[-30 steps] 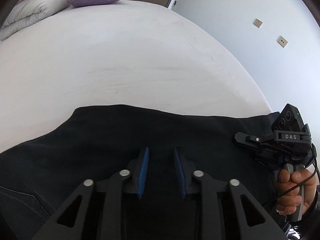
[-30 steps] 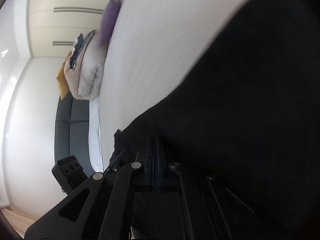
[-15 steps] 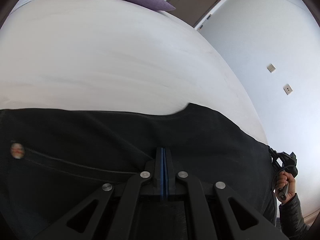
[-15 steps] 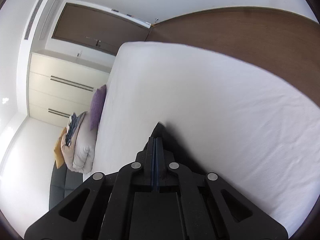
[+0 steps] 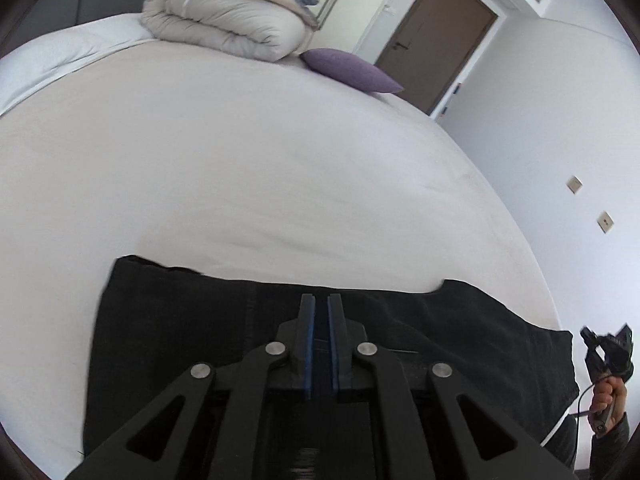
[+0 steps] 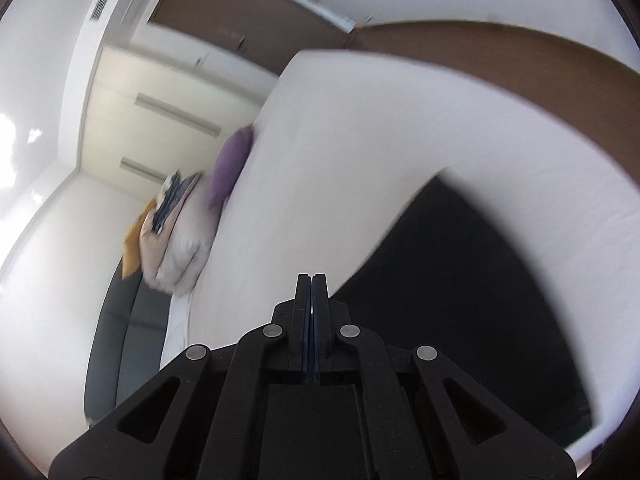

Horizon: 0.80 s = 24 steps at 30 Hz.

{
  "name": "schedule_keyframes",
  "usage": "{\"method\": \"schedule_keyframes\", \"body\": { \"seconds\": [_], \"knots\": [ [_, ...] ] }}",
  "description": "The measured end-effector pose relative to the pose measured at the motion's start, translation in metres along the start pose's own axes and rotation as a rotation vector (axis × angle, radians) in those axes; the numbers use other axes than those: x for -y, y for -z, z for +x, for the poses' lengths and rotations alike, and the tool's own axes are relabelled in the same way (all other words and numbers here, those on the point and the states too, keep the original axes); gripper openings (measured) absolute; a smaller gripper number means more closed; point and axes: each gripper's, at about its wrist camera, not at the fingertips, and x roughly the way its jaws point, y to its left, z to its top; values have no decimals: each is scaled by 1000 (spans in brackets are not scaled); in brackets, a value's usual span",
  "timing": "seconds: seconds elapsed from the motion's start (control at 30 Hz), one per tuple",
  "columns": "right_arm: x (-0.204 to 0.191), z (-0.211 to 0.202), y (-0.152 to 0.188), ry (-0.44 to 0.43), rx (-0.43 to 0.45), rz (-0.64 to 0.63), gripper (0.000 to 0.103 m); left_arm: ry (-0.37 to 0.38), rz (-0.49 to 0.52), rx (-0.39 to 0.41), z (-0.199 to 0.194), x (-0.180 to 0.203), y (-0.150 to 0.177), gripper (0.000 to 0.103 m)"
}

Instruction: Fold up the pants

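Black pants [image 5: 168, 344] lie folded in a wide band across the near edge of the white bed [image 5: 240, 168]. My left gripper [image 5: 321, 302] hovers over the middle of the band, its blue pads a narrow gap apart with nothing visibly between them. My right gripper [image 6: 311, 280] is shut and empty, above the bed beside the pants [image 6: 460, 280], which lie to its right; this view is motion-blurred. The right gripper also shows in the left wrist view [image 5: 608, 350], held in a hand past the pants' right end.
A rolled beige duvet [image 5: 228, 20] and a purple pillow [image 5: 352, 70] lie at the bed's far end. A brown door [image 5: 436, 36] and a white wall [image 5: 560, 120] stand to the right. A dark sofa [image 6: 116, 332] stands beside the bed.
My left gripper shut, then opened a little and drew back; the pants now lie as a shorter folded band. My right gripper stayed shut and swung off the pants to beside them.
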Motion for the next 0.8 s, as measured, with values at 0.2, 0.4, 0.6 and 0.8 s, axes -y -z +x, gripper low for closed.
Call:
{"method": "schedule_keyframes", "body": {
  "seconds": [0.2, 0.4, 0.6, 0.8],
  "knots": [
    [-135, 162, 117, -196, -456, -211, 0, -53, 118, -39, 33, 58, 15, 25],
    [-173, 275, 225, -135, -663, -218, 0, -26, -51, -91, 60, -8, 31, 6],
    [-120, 336, 225, -81, -611, -97, 0, 26, -91, -88, 63, -22, 31, 5],
    [-89, 289, 164, -31, -415, -48, 0, 34, -94, -77, 63, -26, 34, 5]
  ]
}}
